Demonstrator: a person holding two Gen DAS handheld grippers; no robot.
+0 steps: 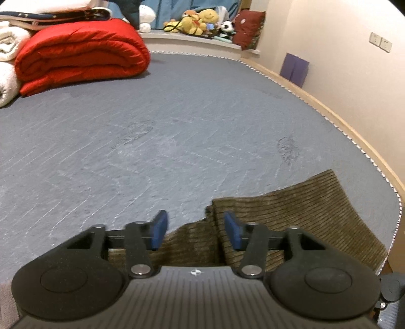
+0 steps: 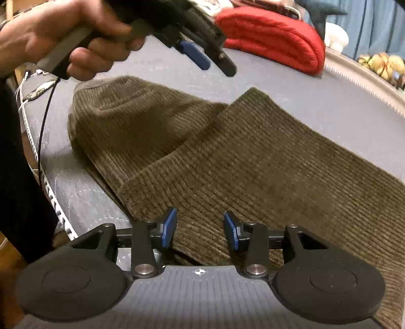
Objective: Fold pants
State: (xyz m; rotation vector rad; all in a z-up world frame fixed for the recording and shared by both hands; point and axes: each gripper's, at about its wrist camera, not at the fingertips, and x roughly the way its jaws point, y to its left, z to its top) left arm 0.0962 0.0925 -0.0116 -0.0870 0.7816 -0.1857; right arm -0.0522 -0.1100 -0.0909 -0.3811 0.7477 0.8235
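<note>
Both grippers [image 1: 196, 229] [image 2: 200, 229] released over olive pants [image 2: 227, 157] (corduroy); red quilt [image 1: 81, 53] well apart.

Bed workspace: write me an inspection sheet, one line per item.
Surface: grey quilted mattress, bare across its middle.
Job's things: olive corduroy pants, one part lapped over another, lying near the mattress edge.
Clutter: red comforter, white rolled bedding, plush toys, dark red pillow.
Grippers: left gripper and right gripper both open over the pants, pads apart, nothing pinched; a hand holds the left one.
Cables: black cable hanging from the left gripper's handle.
Surroundings: cream wall with switches, blue curtain.
</note>
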